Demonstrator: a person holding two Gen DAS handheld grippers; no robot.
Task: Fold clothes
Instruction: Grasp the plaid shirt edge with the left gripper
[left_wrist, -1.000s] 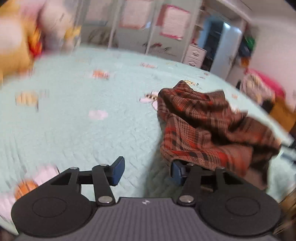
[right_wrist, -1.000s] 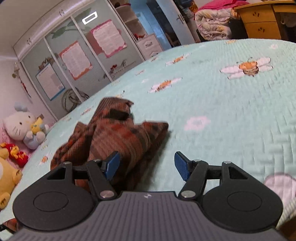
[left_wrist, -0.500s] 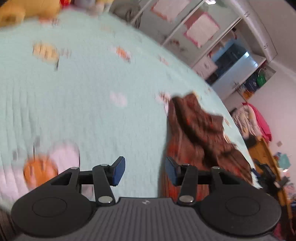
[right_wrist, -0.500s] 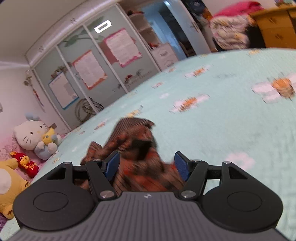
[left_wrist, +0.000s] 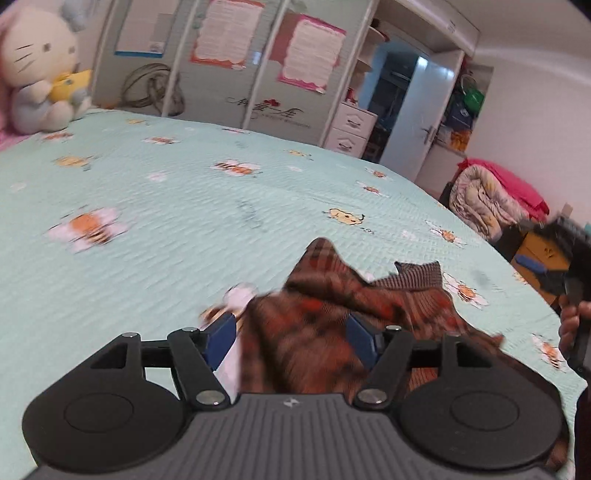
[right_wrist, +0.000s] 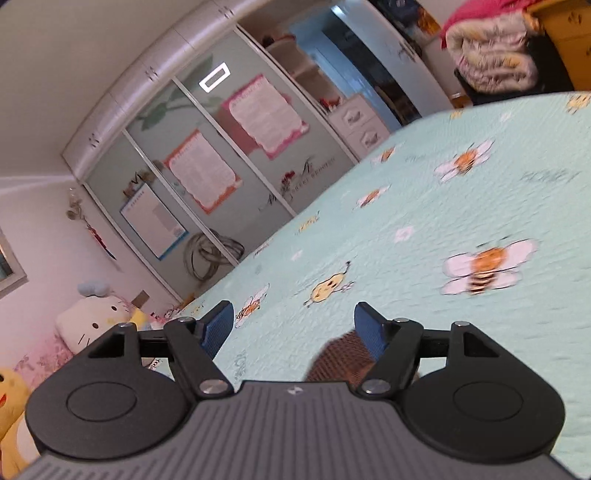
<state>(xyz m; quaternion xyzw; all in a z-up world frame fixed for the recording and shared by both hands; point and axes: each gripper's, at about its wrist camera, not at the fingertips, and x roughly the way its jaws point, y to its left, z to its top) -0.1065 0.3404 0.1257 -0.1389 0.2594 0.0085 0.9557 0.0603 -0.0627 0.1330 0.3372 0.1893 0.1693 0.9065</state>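
Left wrist view shows the plaid garment (left_wrist: 343, 317) crumpled at lower centre on the bee-print bedspread (left_wrist: 184, 229), soft and light; an edge seems the best hold. Left gripper (left_wrist: 291, 338) wide open around it, holding nothing; right gripper (right_wrist: 293, 325) open too.

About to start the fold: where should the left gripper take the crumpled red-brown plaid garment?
Probably the near bunched edge of the red-brown plaid garment, approached low from the front. The open left gripper already straddles that raised fold, while the far peaks lie further across the mint bee-print bedspread.
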